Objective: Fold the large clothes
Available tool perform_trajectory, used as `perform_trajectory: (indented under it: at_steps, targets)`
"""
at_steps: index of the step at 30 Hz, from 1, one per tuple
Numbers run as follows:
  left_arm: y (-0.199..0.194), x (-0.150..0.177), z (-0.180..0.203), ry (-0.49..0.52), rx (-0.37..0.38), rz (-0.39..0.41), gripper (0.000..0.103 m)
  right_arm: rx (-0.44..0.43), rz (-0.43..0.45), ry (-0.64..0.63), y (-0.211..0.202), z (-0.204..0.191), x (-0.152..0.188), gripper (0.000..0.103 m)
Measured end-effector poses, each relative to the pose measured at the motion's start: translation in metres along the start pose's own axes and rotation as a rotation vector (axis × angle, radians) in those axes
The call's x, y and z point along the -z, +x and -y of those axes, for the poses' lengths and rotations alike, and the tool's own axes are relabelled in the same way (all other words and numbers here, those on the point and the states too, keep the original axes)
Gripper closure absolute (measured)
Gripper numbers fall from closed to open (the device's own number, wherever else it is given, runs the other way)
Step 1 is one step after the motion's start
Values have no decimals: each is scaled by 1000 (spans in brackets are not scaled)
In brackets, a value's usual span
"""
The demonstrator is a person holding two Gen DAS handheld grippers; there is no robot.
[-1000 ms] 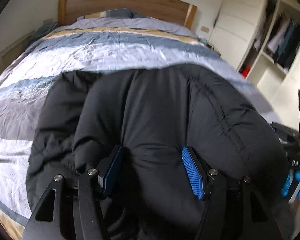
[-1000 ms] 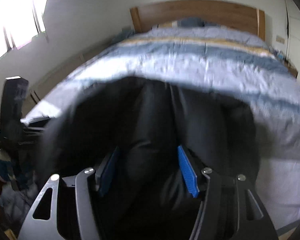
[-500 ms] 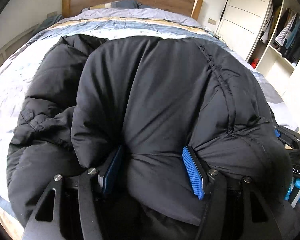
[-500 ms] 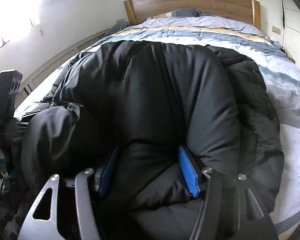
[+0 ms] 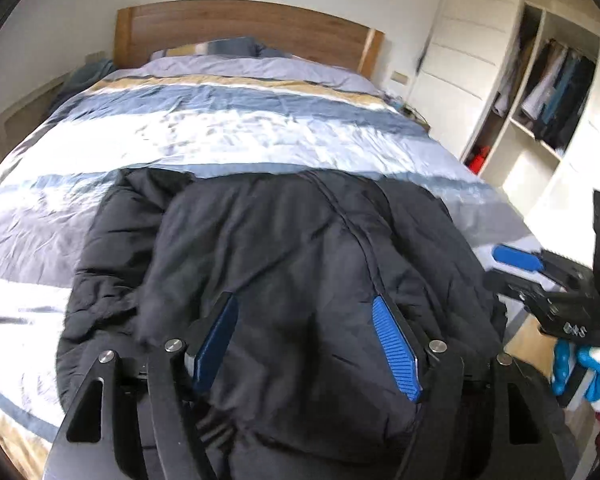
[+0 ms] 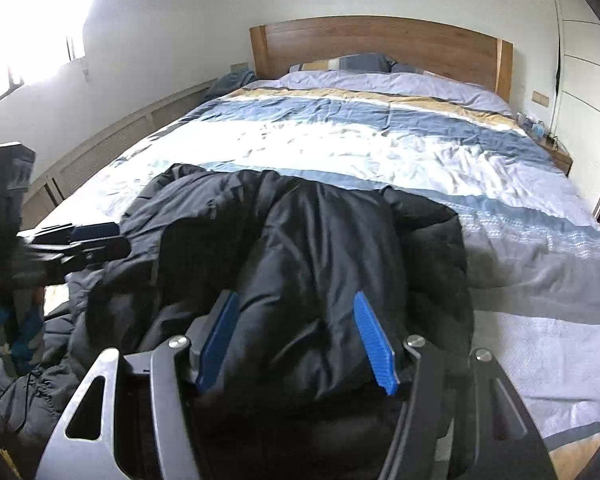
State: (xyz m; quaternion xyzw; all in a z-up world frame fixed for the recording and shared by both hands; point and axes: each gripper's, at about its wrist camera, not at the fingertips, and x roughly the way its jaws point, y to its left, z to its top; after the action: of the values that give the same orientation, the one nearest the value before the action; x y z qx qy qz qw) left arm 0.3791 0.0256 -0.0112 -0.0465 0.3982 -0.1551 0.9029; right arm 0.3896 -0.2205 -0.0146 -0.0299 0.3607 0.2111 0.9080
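Note:
A puffy black jacket [image 5: 300, 248] lies bunched on the striped bed near its foot. My left gripper [image 5: 306, 340] has the jacket's near edge between its blue pads; its jaws are opening and the fabric there looks slack, not pinched. In the right wrist view the same jacket [image 6: 320, 240] bulges up between the pads of my right gripper [image 6: 296, 336], which is shut on a thick fold. Each gripper shows in the other's view: the right gripper [image 5: 516, 272] at the right edge, the left gripper [image 6: 92, 240] at the left edge.
The striped blue, white and tan duvet [image 5: 220, 132] stretches to the wooden headboard [image 5: 240, 28] with pillows [image 6: 352, 62]. An open wardrobe [image 5: 540, 92] stands on the right. A low panelled wall unit [image 6: 120, 140] runs along the bed's left side. A gloved hand [image 5: 580, 372] holds the right gripper.
Half a second ago the jacket filled both views, pushed toward the headboard. Now it sits lower and nearer, with much more duvet showing. The left pads stand wider apart.

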Motion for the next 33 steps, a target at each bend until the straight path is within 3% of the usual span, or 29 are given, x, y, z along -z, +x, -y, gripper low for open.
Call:
perform_trajectory:
  at_steps: [6, 12, 20, 27, 33]
  targets:
    - [38, 36, -3, 11, -24, -79, 32, 20, -105, 62, 41, 25, 45, 43]
    - [36, 29, 2, 9, -53, -104, 32, 27, -116, 130, 43, 33, 49, 39]
    - [-23, 36, 14, -13, -145, -18, 27, 74, -96, 138, -13, 20, 53, 39]
    - [-86, 50, 31, -21, -230, 69, 17, 98, -37, 150, -78, -5, 74, 39]
    - [-130, 69, 32, -31, -263, 114, 15, 118, -5, 144, -125, -23, 96, 39]
